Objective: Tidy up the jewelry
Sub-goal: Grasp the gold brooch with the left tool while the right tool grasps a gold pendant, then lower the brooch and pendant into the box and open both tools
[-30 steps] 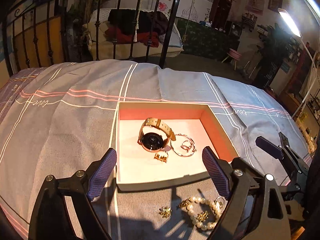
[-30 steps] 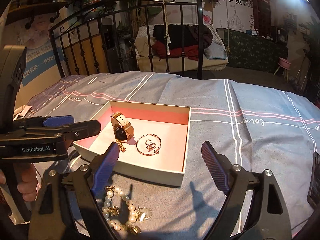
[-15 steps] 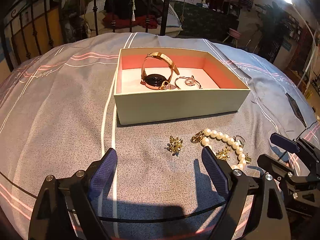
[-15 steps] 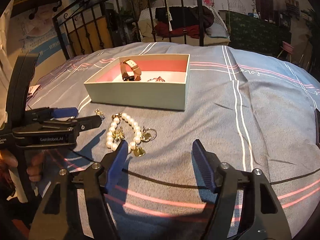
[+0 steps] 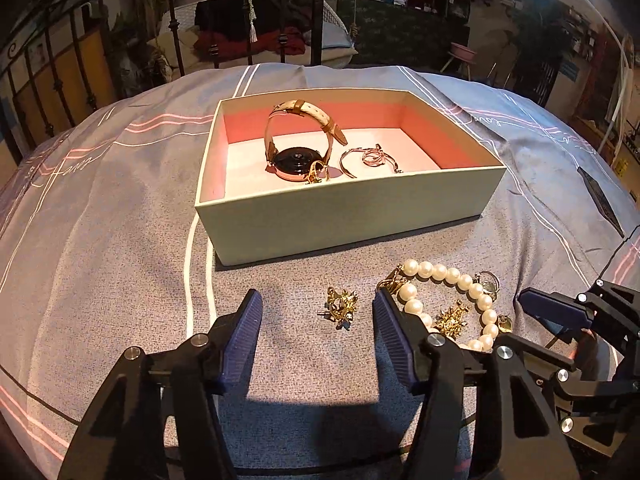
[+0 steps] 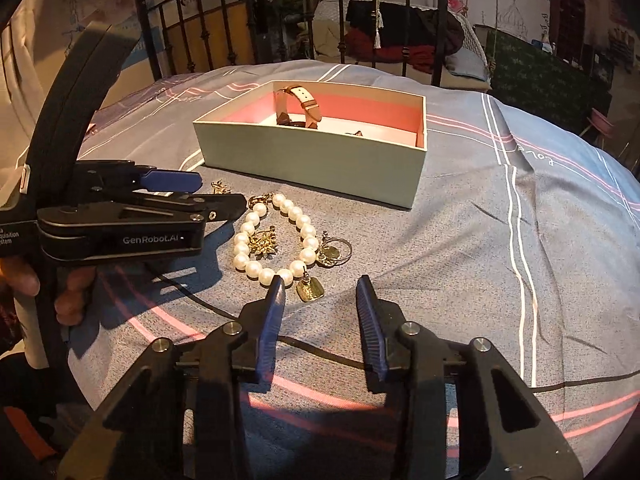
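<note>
A: Left view?
B: Left gripper (image 5: 317,332) spread, empty, around an earring (image 5: 340,307) before the box (image 5: 348,220); watch (image 5: 298,144) inside.
A: Right view?
B: Right gripper (image 6: 320,308) spread, empty, by the pearls (image 6: 276,236).

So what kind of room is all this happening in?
Most likely a bedroom in someone's home. The box and pearl bracelet lie on a grey striped bedspread, a black iron bed frame stands behind, and clothes are piled on a white chair beyond it.
</note>
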`<state>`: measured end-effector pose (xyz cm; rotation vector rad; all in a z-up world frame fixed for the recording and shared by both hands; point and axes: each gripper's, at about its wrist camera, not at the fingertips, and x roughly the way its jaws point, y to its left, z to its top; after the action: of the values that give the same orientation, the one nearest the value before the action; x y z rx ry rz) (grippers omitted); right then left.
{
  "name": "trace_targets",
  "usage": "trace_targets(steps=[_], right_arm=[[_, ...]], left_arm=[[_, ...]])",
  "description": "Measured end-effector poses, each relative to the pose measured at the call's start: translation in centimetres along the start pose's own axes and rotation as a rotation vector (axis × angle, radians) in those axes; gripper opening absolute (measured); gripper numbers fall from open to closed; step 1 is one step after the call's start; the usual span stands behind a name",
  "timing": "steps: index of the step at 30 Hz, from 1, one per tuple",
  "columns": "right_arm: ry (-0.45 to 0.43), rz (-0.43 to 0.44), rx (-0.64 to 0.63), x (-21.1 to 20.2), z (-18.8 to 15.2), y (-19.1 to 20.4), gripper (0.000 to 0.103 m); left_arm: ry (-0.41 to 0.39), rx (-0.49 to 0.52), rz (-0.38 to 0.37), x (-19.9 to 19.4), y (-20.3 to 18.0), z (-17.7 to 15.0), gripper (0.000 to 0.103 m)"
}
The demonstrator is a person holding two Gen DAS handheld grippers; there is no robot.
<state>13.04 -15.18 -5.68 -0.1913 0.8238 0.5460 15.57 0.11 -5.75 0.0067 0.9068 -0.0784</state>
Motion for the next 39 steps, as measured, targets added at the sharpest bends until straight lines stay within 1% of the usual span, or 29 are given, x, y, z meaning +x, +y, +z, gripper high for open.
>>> trace_targets(steps=[1, 2, 4, 5, 6, 8, 13, 15, 19, 22, 25, 28, 30, 32, 34, 36, 39], right_arm=[[0.003, 0.001, -0.008, 0.1, 0.0, 0.1, 0.031], [0.004, 0.001, -0.014, 0.2, -0.1, 0.0, 0.029], [0.001, 0.009, -0.026, 0.3, -0.2, 0.1, 0.024], [0.001, 0.020, -0.028, 0.3, -0.3, 0.2, 0.017], [0.000, 0.017, -0.032, 0.3, -0.4, 0.3, 0.016], [-0.007, 0.009, -0.046, 0.2, -0.6, 0.4, 0.016], [-0.022, 0.030, -0.003, -0.6, -0.7, -0.2, 0.015], [-0.041, 0.036, 0.003, -1.6, -0.5, -0.2, 0.015], [-0.090, 0.036, 0.004, -3.5, 1.2, -0.3, 0.015], [-0.144, 0.033, -0.001, -5.0, 3.3, -0.5, 0.015], [-0.198, 0.030, -0.017, -6.4, 6.3, -0.9, 0.015], [-0.232, 0.012, -0.033, -6.9, 9.7, -1.4, 0.015], [-0.250, 0.013, -0.014, -6.8, 12.3, -2.4, 0.015], [-0.257, 0.011, 0.009, -6.4, 14.3, -3.2, 0.015], [-0.248, 0.002, 0.025, -5.6, 15.5, -3.8, 0.015], [-0.229, 0.003, 0.049, -4.3, 15.7, -4.0, 0.015], [-0.188, 0.003, 0.055, -2.0, 15.3, -4.0, 0.015]], left_arm=[[-0.002, 0.004, -0.005, 0.1, -0.1, 0.1, 0.050], [-0.004, 0.008, -0.008, 0.1, -0.1, 0.1, 0.046], [-0.008, 0.019, -0.017, 0.2, -0.2, 0.2, 0.032], [-0.006, 0.025, -0.030, 0.2, -0.3, 0.3, 0.019], [-0.008, 0.032, -0.031, 0.1, -0.4, 0.2, 0.014], [-0.013, 0.048, -0.027, -0.1, -0.7, 0.1, 0.014], [-0.020, 0.036, -0.058, -1.3, -0.8, 0.2, 0.014], [-0.035, 0.034, -0.071, -2.5, -1.1, 0.5, 0.014], [-0.102, 0.069, -0.089, -6.6, -2.0, 2.2, 0.014], [-0.166, 0.130, -0.089, -10.0, -2.8, 4.4, 0.014], [-0.251, 0.193, -0.078, -13.5, -3.4, 7.7, 0.014], [-0.311, 0.206, -0.100, -16.1, -3.5, 11.5, 0.014], [-0.335, 0.203, -0.104, -17.0, -3.7, 13.9, 0.014], [-0.335, 0.194, -0.123, -16.9, -3.8, 15.8, 0.014], [-0.318, 0.163, -0.149, -15.8, -3.6, 16.7, 0.014], [-0.286, 0.134, -0.158, -13.9, -3.4, 16.7, 0.014], [-0.216, 0.105, -0.173, -10.3, -2.9, 15.9, 0.014]])
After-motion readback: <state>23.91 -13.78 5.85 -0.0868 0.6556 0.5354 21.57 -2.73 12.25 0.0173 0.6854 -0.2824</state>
